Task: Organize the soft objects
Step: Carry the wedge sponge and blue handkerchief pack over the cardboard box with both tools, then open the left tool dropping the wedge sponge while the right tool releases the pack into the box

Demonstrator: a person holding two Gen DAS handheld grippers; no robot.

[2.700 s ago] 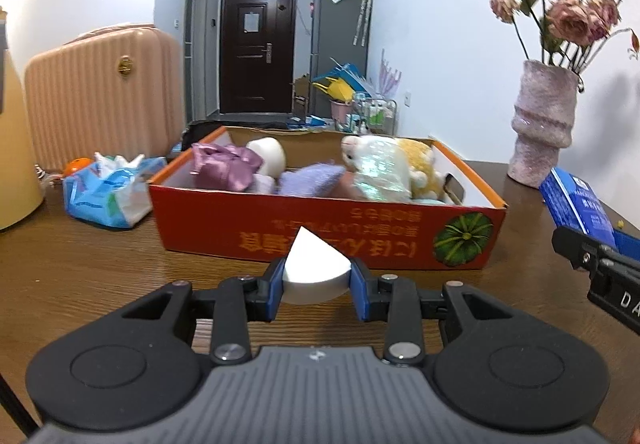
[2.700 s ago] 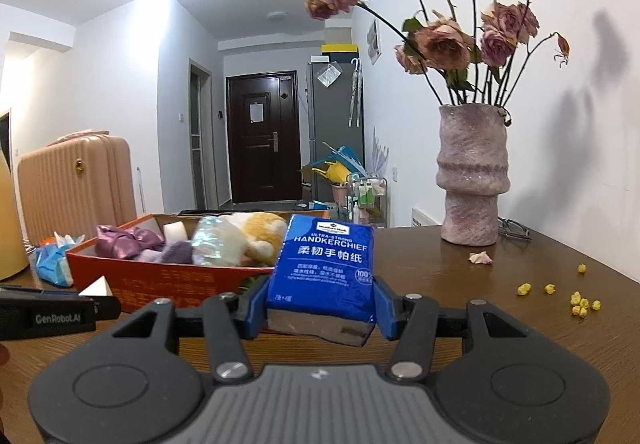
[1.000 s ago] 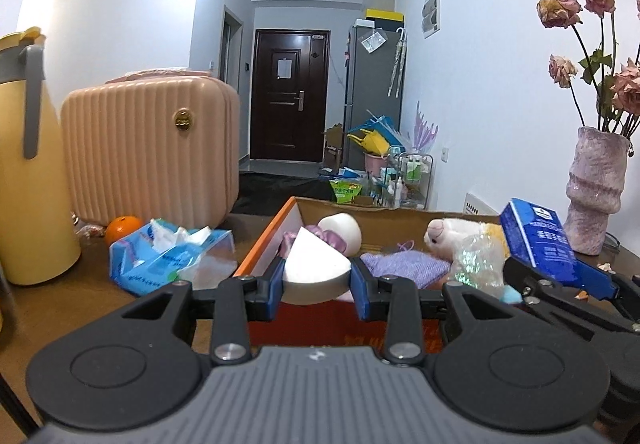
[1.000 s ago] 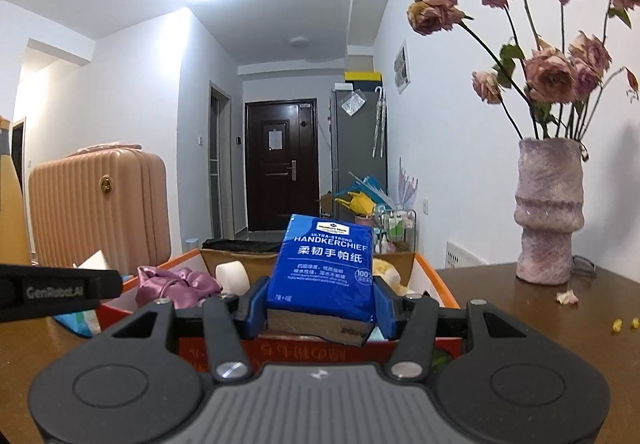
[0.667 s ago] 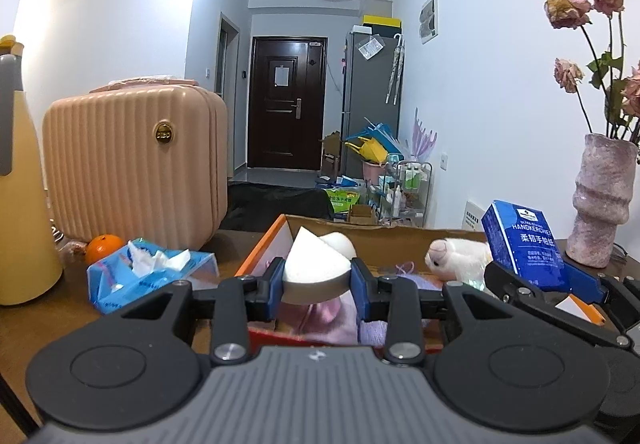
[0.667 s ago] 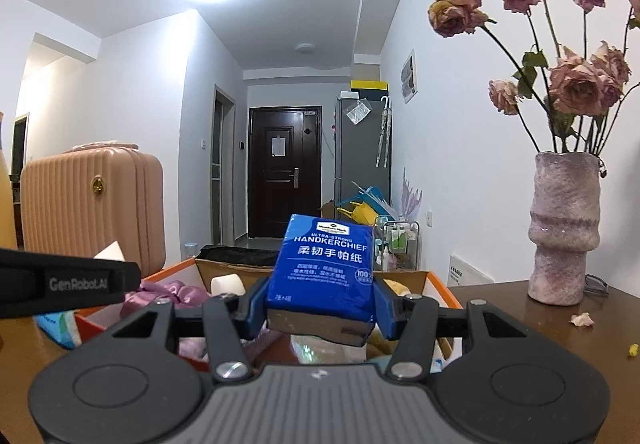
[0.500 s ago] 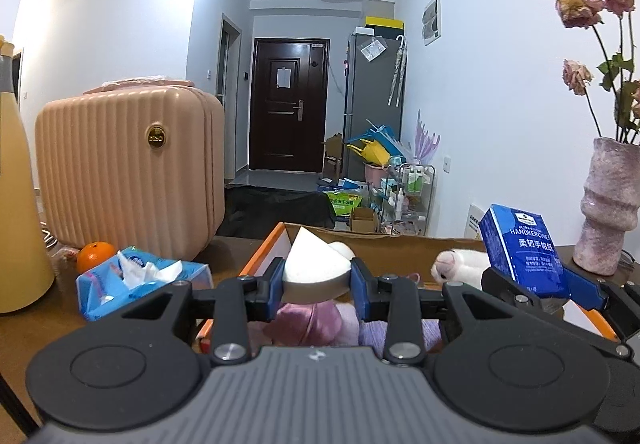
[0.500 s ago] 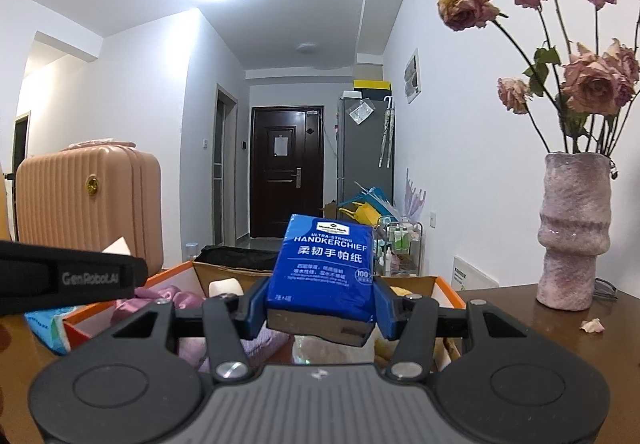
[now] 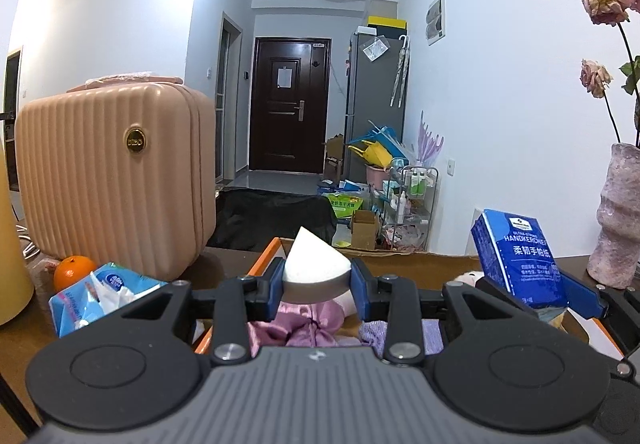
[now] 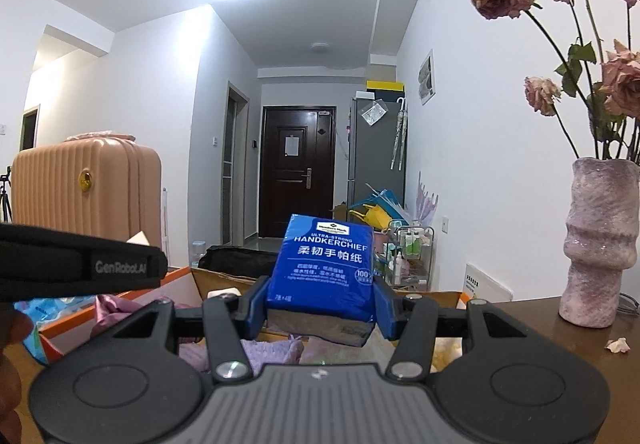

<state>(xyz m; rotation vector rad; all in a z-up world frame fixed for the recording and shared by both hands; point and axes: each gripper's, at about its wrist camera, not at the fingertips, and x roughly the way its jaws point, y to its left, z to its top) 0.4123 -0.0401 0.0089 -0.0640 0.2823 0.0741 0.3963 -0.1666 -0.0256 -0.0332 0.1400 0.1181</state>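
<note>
My left gripper (image 9: 318, 284) is shut on a white wedge-shaped sponge (image 9: 316, 274), held over the left part of the orange cardboard box (image 9: 269, 251). My right gripper (image 10: 320, 308) is shut on a blue pack of handkerchief tissues (image 10: 326, 268), which is also seen in the left wrist view as the tissue pack (image 9: 516, 256) at the right, over the same box (image 10: 176, 278). Inside the box lie a pink satin cloth (image 9: 304, 320), a lilac knit piece (image 10: 268, 354) and a white plush toy (image 9: 466, 278), mostly hidden by the grippers.
A peach ribbed suitcase (image 9: 108, 171) stands at the left, with an orange (image 9: 72, 270) and an opened blue wipes pack (image 9: 100, 294) in front of it. A pink vase with dried roses (image 10: 600, 244) stands on the brown table (image 10: 560, 324) at the right.
Both grippers have moved forward over the box with their loads. The box's front wall has dropped out of sight beneath them and the suitcase looms nearer at the left.
</note>
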